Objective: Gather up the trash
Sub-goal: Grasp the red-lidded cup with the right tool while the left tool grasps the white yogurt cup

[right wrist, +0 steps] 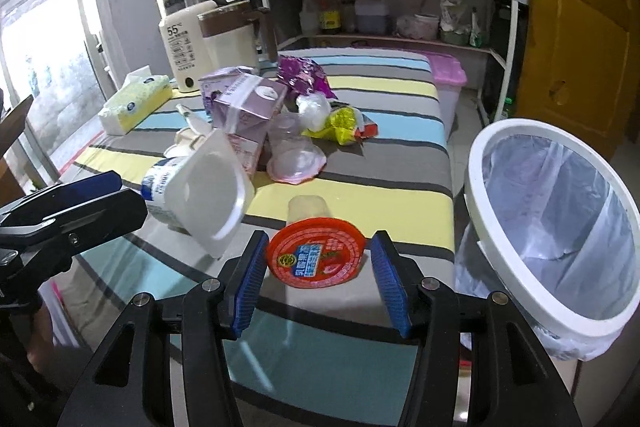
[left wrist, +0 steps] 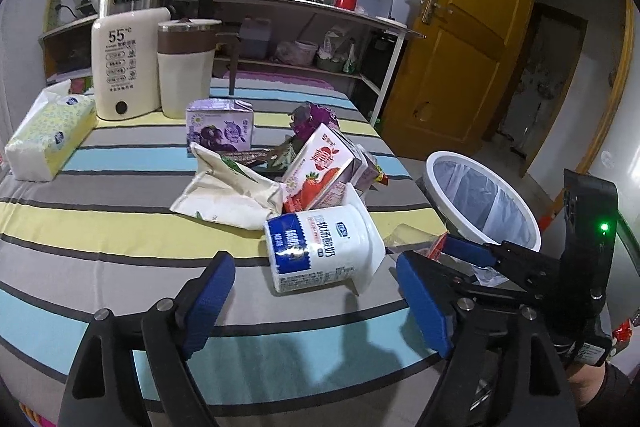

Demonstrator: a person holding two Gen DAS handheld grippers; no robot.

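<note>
A white and blue yogurt tub [left wrist: 324,251] lies on its side on the striped table, just ahead of my open left gripper [left wrist: 316,301]; it also shows in the right wrist view [right wrist: 200,195]. A clear cup with an orange foil lid [right wrist: 316,255] lies between the fingers of my open right gripper [right wrist: 318,281], not clamped. Behind lie a strawberry milk carton [left wrist: 324,167], a purple carton [left wrist: 220,127], a crumpled cream pouch [left wrist: 228,191], a purple snack bag [right wrist: 304,75] and a yellow wrapper [right wrist: 344,125]. The white bin with a liner [right wrist: 556,223] stands right of the table.
A tissue pack [left wrist: 48,135], a white kettle [left wrist: 124,67] and a cream jug [left wrist: 184,67] stand at the table's back left. A shelf with cookware [left wrist: 304,3] is behind. A pink-lidded box [right wrist: 450,77] sits past the table's far edge. A yellow door [left wrist: 460,39] is on the right.
</note>
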